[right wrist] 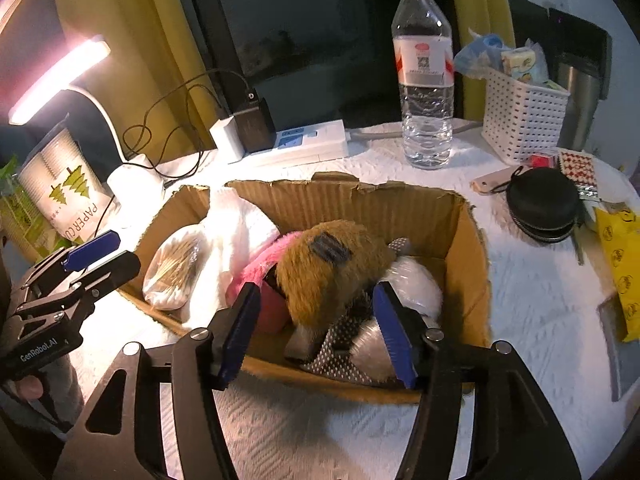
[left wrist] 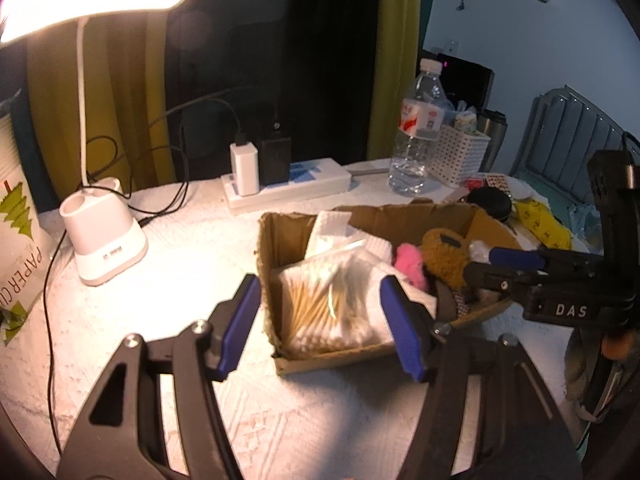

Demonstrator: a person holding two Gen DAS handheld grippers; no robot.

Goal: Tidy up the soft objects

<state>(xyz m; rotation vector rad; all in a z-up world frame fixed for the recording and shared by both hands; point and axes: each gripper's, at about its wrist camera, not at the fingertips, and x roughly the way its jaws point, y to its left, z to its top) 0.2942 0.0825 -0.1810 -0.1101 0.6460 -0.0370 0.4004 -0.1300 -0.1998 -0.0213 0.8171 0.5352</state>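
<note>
Hovering both claws at the near edge of the cardboard box, we judge the sorting nearly done: the soft things we can see already lie inside it. Our left claw is released and carries nothing, its jaws spread wide in front of the bag of cotton swabs at the box's left end. Our right claw is likewise released, its jaws standing apart on either side of the brown plush toy, not closing on it. Beside the plush sit the pink fluffy piece, a white cloth and, underneath, a dotted fabric that hangs over the near wall.

We think the step in hand is tidying the contents. The next move probably calls for lowering the right claw and tucking that dotted fabric inside, gently, since the torn cardboard wall could bend or slide on the desk.
</note>
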